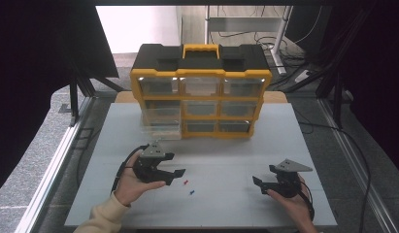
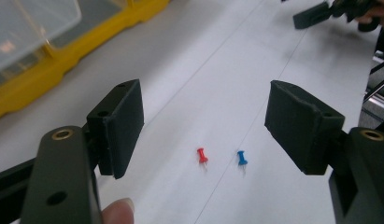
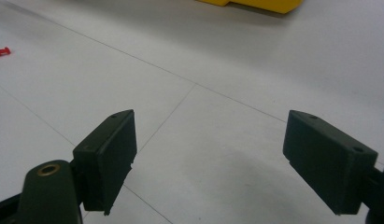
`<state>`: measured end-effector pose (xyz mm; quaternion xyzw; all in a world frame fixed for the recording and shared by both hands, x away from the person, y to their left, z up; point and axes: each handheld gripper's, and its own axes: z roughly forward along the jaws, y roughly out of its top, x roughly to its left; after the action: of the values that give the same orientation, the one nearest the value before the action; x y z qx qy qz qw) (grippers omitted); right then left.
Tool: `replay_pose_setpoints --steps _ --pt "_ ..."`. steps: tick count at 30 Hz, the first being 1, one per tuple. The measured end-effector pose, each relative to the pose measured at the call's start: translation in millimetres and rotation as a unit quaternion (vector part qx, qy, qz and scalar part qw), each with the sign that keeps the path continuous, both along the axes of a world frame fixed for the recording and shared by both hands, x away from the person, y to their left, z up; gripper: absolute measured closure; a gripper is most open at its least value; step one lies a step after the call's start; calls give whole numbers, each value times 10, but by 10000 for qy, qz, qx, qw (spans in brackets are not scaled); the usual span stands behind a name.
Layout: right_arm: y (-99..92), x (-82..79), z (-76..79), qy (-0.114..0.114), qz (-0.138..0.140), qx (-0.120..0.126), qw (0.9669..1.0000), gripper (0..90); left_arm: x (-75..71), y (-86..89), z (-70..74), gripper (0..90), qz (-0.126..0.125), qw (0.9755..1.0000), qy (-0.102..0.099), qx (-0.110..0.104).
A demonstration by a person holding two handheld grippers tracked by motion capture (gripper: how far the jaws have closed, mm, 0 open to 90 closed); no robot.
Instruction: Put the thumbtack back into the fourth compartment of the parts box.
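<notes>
Two push pins lie on the white table: a red push pin and a blue push pin close beside it. My left gripper hovers just left of them in the high view, jaws open, with both pins lying on the table beyond the gap between its pads. My right gripper rests open at the table's right front, over bare table. The red push pin lies far left in the right gripper view.
A yellow and black drawer organiser stands at the table's back, with a clear drawer pulled out at its lower left. The other gripper lies far off in the left gripper view. Table edges and grey floor surround the white surface.
</notes>
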<state>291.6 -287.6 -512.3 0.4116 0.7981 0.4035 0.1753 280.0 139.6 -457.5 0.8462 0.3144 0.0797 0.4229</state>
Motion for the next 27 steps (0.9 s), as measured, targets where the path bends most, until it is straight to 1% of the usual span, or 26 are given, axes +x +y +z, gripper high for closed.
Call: replay_pose_setpoints --steps 1,3,4,5,6,7,8,11,13,16,17,18,19,21,23,24,25,27 --pt "0 0 0 4 4 -6 10000 178 11 -13 -46 282 -18 10000 78 51" --pt "1 0 -1 3 5 -11 10000 178 17 -22 -71 281 -21 9999 116 76" --pt "3 -1 -3 6 9 -20 10000 178 25 -43 -118 279 -32 9997 196 169" --pt "4 -1 -4 7 11 -23 10000 178 25 -43 -118 276 -32 9997 196 169" --pt "4 -1 -4 7 11 -23 10000 178 30 -53 -141 276 -51 9995 210 242" --pt "5 0 -4 9 14 -24 10000 178 37 -75 -181 274 -76 9990 282 327" --pt "5 0 -4 7 14 -25 10000 178 37 -75 -181 274 -76 9990 282 327" --pt "4 -1 -4 6 11 -23 10000 178 49 -114 -249 272 -95 9984 369 412" --pt "5 -1 -5 9 17 -24 10000 178 52 -124 -263 271 -104 9982 406 431" --pt "7 1 -6 7 21 -31 10000 178 76 -157 -322 265 -113 9972 498 545" --pt "7 1 -7 8 17 -28 10000 178 76 -157 -322 261 -113 9972 498 545" --pt "8 1 -7 11 17 -29 10000 178 92 -172 -355 257 -99 9964 548 642" --pt "8 2 -7 7 17 -32 10000 178 95 -182 -371 254 -71 9960 606 659" --pt "9 1 -7 9 19 -35 10000 178 102 -188 -386 246 -66 9956 637 690" --pt "10 2 -9 8 20 -46 10000 178 126 -210 -427 241 -75 9943 740 768" --pt "10 2 -9 8 20 -46 10000 178 126 -210 -427 239 -75 9943 740 768" --pt "11 3 -10 3 23 -60 10000 178 133 -215 -436 239 -92 9934 773 837" --pt "12 4 -11 2 29 -65 10000 178 146 -232 -458 238 -94 9926 819 887"
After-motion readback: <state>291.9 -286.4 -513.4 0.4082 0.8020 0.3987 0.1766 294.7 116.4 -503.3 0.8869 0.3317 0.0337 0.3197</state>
